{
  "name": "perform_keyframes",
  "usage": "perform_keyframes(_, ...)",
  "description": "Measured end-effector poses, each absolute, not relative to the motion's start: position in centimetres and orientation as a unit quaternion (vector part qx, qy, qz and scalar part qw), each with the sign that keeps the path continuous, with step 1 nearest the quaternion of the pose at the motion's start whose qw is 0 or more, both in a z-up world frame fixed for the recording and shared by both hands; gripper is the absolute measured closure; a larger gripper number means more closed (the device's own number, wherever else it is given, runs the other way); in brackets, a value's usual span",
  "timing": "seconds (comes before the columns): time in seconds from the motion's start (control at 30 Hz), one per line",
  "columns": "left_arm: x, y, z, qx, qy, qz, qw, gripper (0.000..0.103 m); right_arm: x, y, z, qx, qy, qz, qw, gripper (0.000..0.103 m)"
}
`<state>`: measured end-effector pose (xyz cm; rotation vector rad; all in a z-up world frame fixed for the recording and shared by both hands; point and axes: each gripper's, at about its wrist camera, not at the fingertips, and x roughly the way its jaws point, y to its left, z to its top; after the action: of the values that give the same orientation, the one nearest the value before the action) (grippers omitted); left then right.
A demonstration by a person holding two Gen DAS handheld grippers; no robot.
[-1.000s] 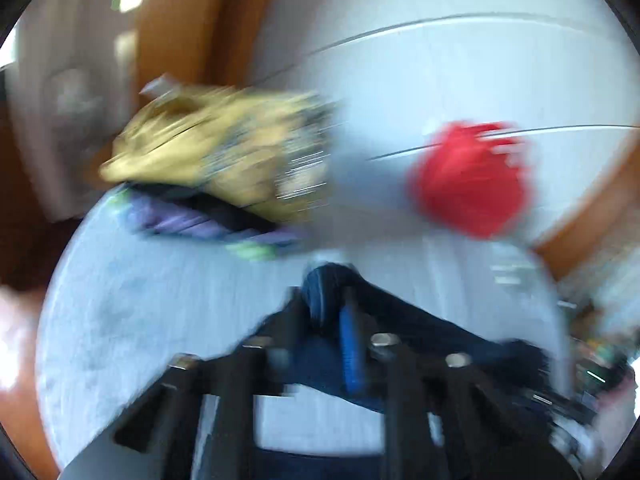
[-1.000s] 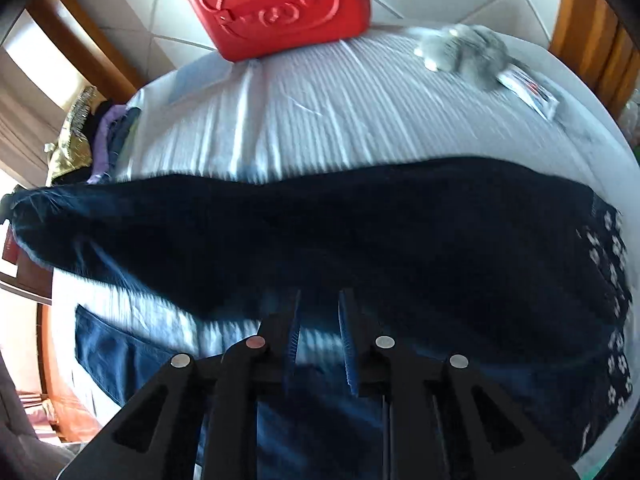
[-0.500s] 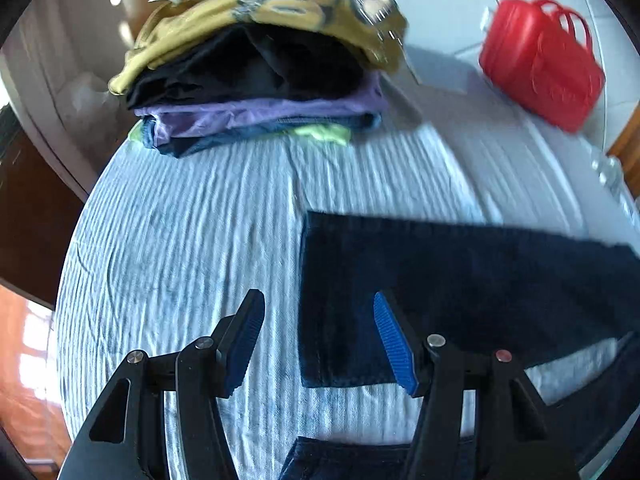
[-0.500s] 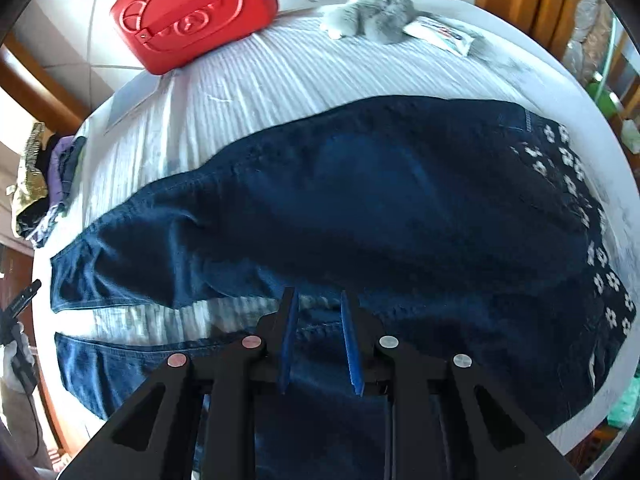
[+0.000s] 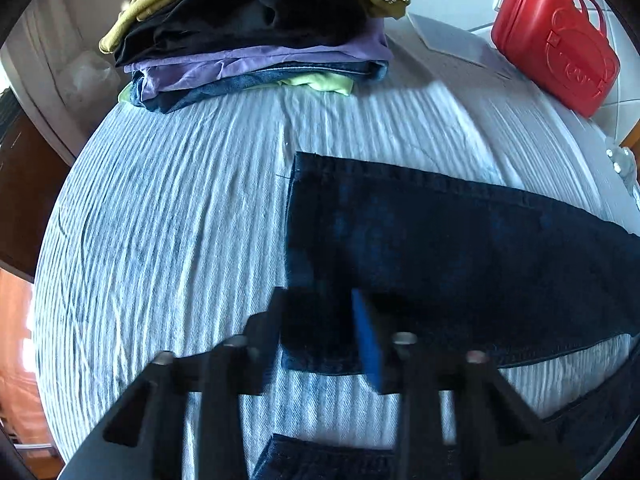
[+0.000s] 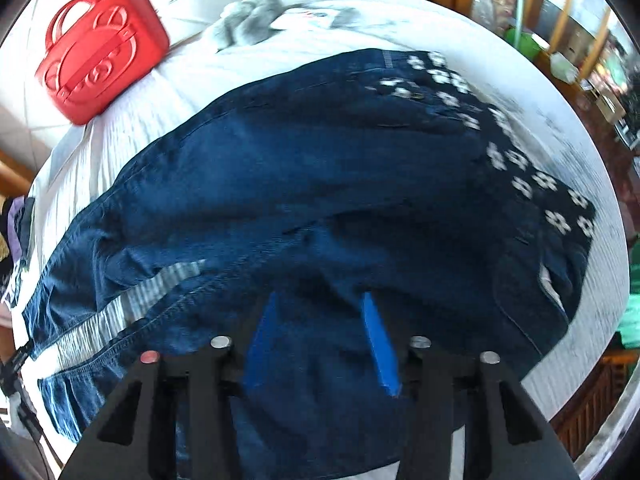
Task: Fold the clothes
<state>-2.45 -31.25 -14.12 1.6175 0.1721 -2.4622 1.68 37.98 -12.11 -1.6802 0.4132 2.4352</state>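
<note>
Fingers of the left gripper (image 5: 320, 332) have just been closing and now stand narrow over the hem corner of one leg of the dark blue jeans (image 5: 440, 248); the denim lies between the blue pads, but motion blur hides whether they press on it. That leg lies flat across the pale striped surface (image 5: 168, 220), its hem edge running straight up from the fingers, and a second strip of denim shows at the bottom edge below the gripper. Farther back sits a stack of folded clothes (image 5: 256, 48), with an olive top uppermost, then black, purple, denim and lime layers. A red bag (image 5: 556, 64) rests at the far right edge of the surface. On the other side, the fingers of the right gripper (image 6: 322, 336) have just been opening and stand spread, blue pads apart above the jeans near the crotch, with fabric beneath the gap and neither pad seen pressing it. From there the jeans spread wide, the waistband with white flower marks (image 6: 516, 168) toward the right and the two legs running left with a strip of surface between them. Beyond them lie a grey plush toy (image 6: 248, 20) and the red bag.
</note>
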Motion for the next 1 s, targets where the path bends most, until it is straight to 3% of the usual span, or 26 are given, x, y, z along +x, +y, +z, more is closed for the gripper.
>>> perform_keyframes(0.07, -2.3, -31.2, -13.8, 0.546, 0.04, -0.829, 0.117, 0.083, 1.9, 38.7, -11.9, -0.552, 0.137, 0.818, 0.081, 0.057)
perform_keyframes(0.13, -2.2, -31.7, -13.5, 0.545, 0.022, -0.825, 0.148, 0.092, 2.1, 39.4, -11.5, -0.544, 0.135, 0.824, 0.083, 0.057)
perform_keyframes(0.33, -1.8, -32.3, -12.4, 0.534, 0.056, -0.831, 0.147, 0.091, 1.5, 42.9, -10.2, -0.52, 0.127, 0.84, 0.084, 0.056)
perform_keyframes(0.37, -1.9, -31.8, -11.9, 0.526, 0.071, -0.837, 0.134, 0.084, 1.1, 43.9, -9.9, -0.515, 0.124, 0.843, 0.087, 0.056)
perform_keyframes(0.4, -2.2, -31.4, -11.4, 0.519, 0.081, -0.842, 0.124, 0.065, 0.7, 44.6, -9.7, -0.513, 0.121, 0.845, 0.088, 0.056)
perform_keyframes(0.47, -2.7, -30.6, -11.0, 0.511, 0.094, -0.847, 0.111, 0.038, -0.8, 46.2, -9.3, -0.51, 0.102, 0.849, 0.093, 0.056)
perform_keyframes(0.83, -5.0, -26.7, -13.5, 0.521, 0.137, -0.836, 0.108, 0.037, -12.0, 54.2, -10.7, -0.526, 0.061, 0.848, 0.025, 0.056)
perform_keyframes(0.87, -5.1, -26.3, -13.7, 0.525, 0.13, -0.833, 0.114, 0.037, -13.1, 54.7, -11.2, -0.532, 0.055, 0.844, 0.018, 0.055)
perform_keyframes(0.93, -5.4, -25.4, -14.1, 0.532, 0.116, -0.829, 0.126, 0.037, -15.4, 55.4, -12.6, -0.546, 0.048, 0.836, 0.006, 0.025)
perform_keyframes(1.0, -5.9, -24.9, -14.2, 0.538, 0.103, -0.826, 0.133, 0.035, -17.0, 55.7, -13.6, -0.553, 0.048, 0.832, 0.002, 0.024)
